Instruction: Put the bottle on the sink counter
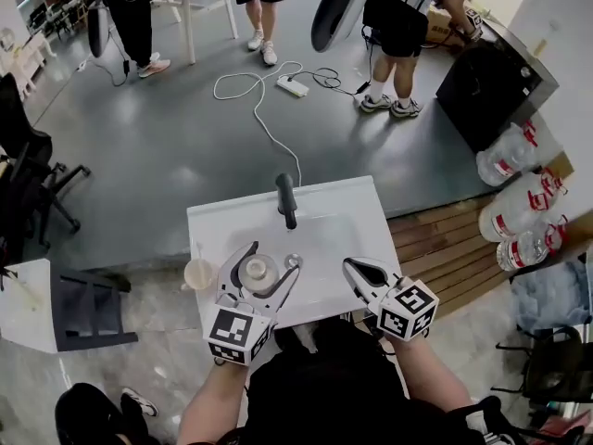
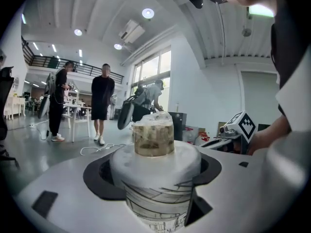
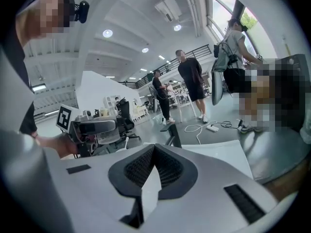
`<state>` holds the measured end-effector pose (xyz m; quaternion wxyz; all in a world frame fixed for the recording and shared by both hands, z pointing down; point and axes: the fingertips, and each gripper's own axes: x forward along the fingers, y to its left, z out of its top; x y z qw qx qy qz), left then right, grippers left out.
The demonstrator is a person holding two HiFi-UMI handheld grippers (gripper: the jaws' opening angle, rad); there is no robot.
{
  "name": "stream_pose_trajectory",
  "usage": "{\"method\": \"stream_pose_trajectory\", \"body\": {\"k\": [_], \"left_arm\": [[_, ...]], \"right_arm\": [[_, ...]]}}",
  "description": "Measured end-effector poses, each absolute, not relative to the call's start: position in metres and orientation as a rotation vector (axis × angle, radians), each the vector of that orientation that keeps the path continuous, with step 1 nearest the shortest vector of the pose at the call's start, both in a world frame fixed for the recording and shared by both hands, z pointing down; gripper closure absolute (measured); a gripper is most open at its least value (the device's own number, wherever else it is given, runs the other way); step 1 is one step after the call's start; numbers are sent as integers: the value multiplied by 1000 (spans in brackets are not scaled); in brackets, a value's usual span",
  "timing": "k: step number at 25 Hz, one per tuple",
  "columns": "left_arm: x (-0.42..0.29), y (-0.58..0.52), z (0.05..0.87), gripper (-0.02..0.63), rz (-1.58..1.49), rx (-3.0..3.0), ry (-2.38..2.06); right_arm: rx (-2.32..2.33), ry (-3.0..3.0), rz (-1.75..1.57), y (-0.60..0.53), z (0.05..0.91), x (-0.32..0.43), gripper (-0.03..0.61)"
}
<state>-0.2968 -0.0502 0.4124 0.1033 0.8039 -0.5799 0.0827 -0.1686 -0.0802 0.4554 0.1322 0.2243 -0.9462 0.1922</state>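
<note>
White sink counter: nearer than the black faucet, left gripper clamps the bottle; right gripper beside it, jaws pressed together, empty.

Left gripper and right gripper, two; bottle, one; cup, one; faucet, one; sink, one; jugs, three; bystanders, three.

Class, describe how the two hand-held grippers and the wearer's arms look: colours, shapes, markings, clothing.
The left gripper and right gripper each have pale grey, curved jaws lined with dark pads. Each carries a white cube with black square markers. No cables show on either. The person wears a black top; the forearms are bare.
</note>
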Motion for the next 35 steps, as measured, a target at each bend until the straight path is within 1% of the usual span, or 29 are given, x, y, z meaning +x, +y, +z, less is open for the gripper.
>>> {"method": "stream_pose_trajectory", "body": {"k": [5,14,24,35], "left_arm": [[-277,-72,424,270,252,2423,-1609],[-226,-135,440,270,315,2461,-1518],[-170,-237,491,270,378,2448,-1421],[-118,-330,552,269,486,2430,-1383]], "right_arm": [[762,-2710,590,-90,465,-146,563],[852,-2744,585,-146,463,-107,563],[929,-2705,685,-211,505,-55,563],[899,-2677,725,-269,543,-26,563]]}}
